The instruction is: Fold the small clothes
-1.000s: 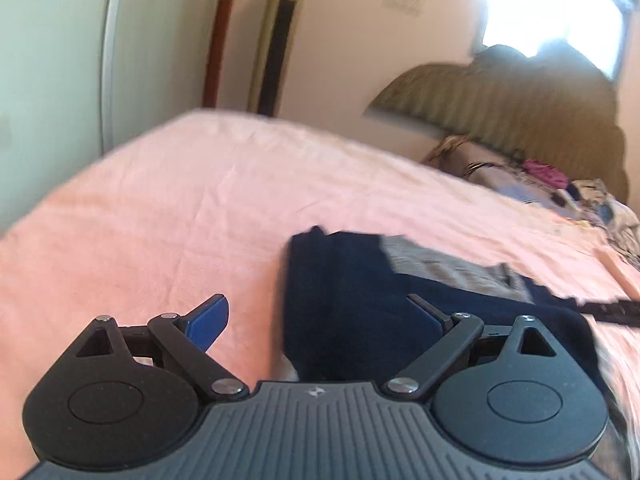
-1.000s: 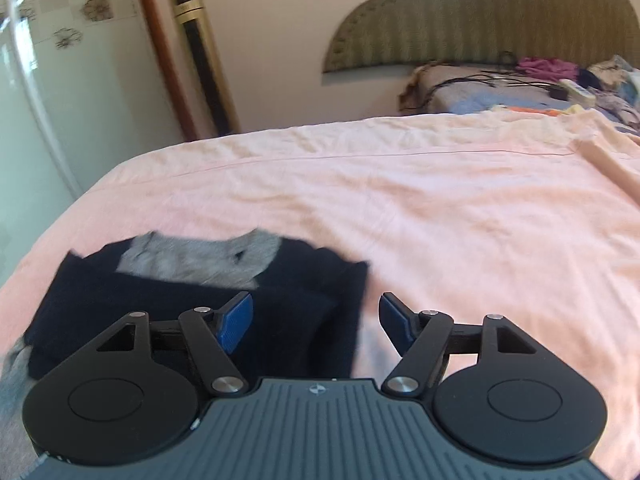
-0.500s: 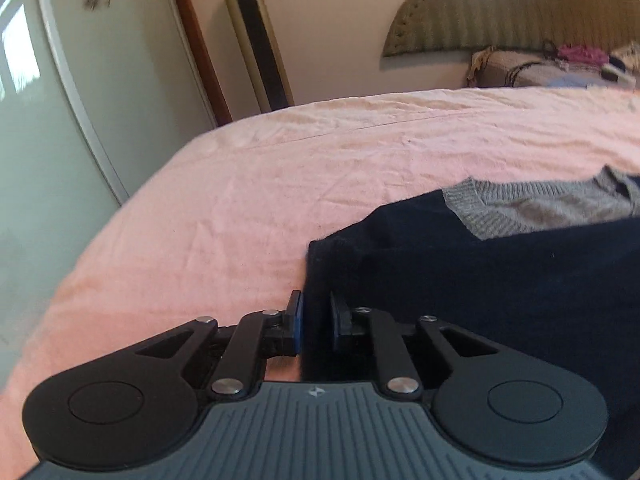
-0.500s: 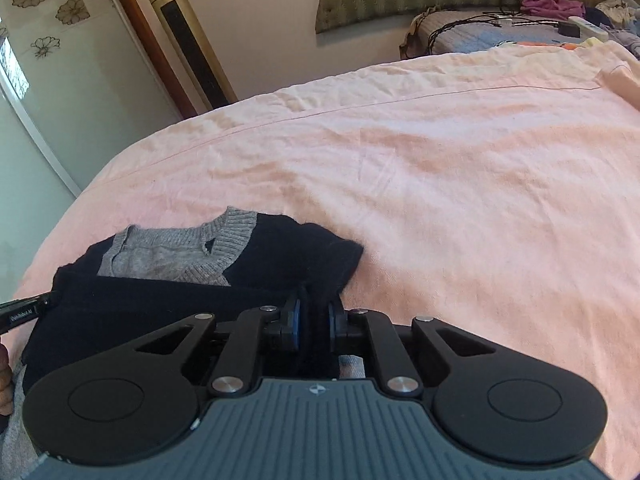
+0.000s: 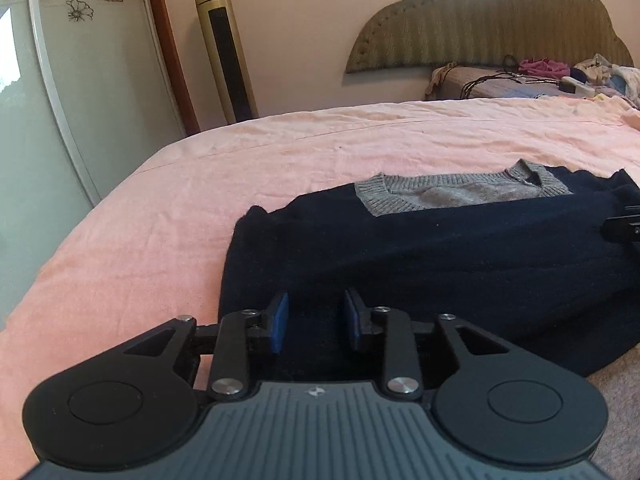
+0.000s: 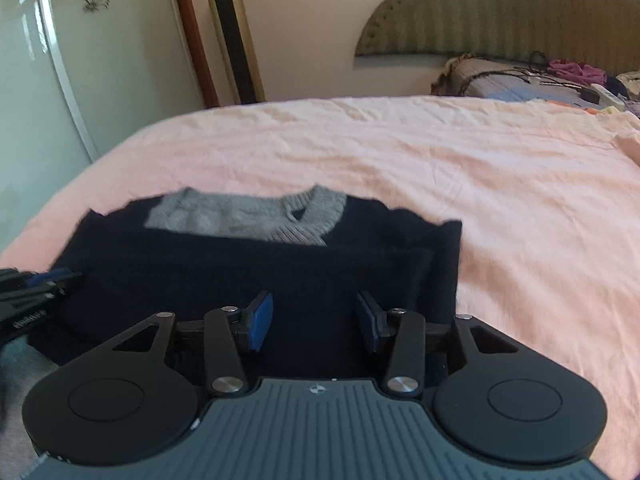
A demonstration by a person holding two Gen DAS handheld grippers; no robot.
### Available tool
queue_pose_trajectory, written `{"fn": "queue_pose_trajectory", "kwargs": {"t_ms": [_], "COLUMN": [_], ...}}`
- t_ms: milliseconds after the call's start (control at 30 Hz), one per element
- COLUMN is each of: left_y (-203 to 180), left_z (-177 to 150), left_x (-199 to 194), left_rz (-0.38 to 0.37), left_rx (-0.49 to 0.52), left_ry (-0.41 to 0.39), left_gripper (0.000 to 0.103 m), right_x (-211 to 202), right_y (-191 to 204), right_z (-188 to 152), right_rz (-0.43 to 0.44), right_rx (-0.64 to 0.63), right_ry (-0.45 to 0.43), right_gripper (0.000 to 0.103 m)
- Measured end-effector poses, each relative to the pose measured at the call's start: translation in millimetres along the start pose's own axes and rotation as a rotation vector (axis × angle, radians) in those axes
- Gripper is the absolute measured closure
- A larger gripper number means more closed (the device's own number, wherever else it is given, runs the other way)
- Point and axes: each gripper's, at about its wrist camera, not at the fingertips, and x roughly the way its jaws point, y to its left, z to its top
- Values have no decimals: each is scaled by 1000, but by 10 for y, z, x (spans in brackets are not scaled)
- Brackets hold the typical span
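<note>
- Left wrist view: left gripper (image 5: 313, 322) parted over the navy sweater (image 5: 440, 264), pinched shut half a second ago.
- Right gripper (image 6: 314, 322) likewise parted, hem released.
- Sweater folded, near the bed (image 5: 160, 216) left edge; fold probably placed.

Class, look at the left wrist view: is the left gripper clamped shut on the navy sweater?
No: the left gripper is open, its blue pads apart with a clear gap over the navy sweater.

Home bedroom: bed (image 5: 320, 148) with pink sheet, padded headboard (image 5: 500, 24) against wall, gold tower fan (image 5: 224, 44), flower-patterned glass wardrobe door (image 5: 80, 80), cluttered bedding by headboard.
</note>
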Motion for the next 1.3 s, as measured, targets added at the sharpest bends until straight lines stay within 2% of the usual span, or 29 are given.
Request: {"fn": "queue_pose_trajectory", "kwargs": {"t_ms": [100, 167, 200, 233, 300, 333, 367, 400, 433, 467, 533, 600, 667, 733, 800, 833, 900, 967, 1000, 1100, 1200, 1300], "left_y": [128, 146, 122, 117, 157, 184, 195, 198, 207, 239, 288, 325, 325, 354, 313, 274, 221, 325, 404, 683, 922, 976], "left_z": [-9, 25, 28, 22, -22, -59, -99, -145, -195, -211, -159, -119, -113, -183, -299, -375, -498, -500, -514, -662, -845, -865], "left_x": [58, 96, 88, 44, -105, -175, -218, -231, -214, -188, -107, -91, -262, -488, -578, -570, -581, -688, -770, -1013, -1056, -1097], "left_rz": [-48, -42, -12, 16, -11, -41, -55, -49, -41, -48, -39, -39, -11, -78, -116, -109, -48, -52, -60, -60, -69, -78], "left_rx": [-50, -77, -71, -70, -87, -101, -108, -107, -109, -131, -165, -189, -191, -215, -194, -166, -99, -133, -153, -213, -284, -294], "left_ry": [-8, -1, -2, -3, 3, 11, 21, 22, 15, 17, 41, 68, 72, 64, 92, 105, 91, 115, 117, 117, 181, 177], "left_gripper": [72, 69, 57, 50, 50, 46, 42, 38, 36, 36, 26, 24, 26, 26, 26, 25, 16, 17, 17, 17, 18, 21], "right_x": [-28, -11, 3, 3, -34, -93, -164, -217, -220, -161, -114, -61, -91, -272, -473, -517, -461, -499, -561, -913, -1243, -1401], "right_y": [-155, -215, -182, -129, -2, 38, 65, 85, 94, 86, 65, 115, 169, 203, 248, 277, 279, 295, 306, 276, 96, -148], "right_z": [-81, -55, -45, -38, -36, -32, -38, -69, -119, -183, -208, -169, -129, -118, -186, -237, -378, -487, -480, -492, -631, -789], "right_rz": [13, 24, 9, -9, -59, -74, -72, -51, -41, -53, -51, -65, -94, -98, -43, -31, -41, -53, -63, -54, -61, -128], "right_rx": [46, 81, 64, 35, -17, -12, 3, 1, -12, -22, -30, -64, -68, -14, 4, -7, -40, -111, -105, -73, -24, 29], "right_ry": [-39, -41, -39, -37, -24, -18, -16, -21, -10, 26, 31, 53, 70, 63, 37, 41, 103, 75, 79, 43, 14, 35], "right_gripper": [57, 57, 57, 56, 53, 49, 37, 20, 14, 9, 6, 1, 6, 15, 7, 4, 3, 4, 7, 4, 3, 4]}}
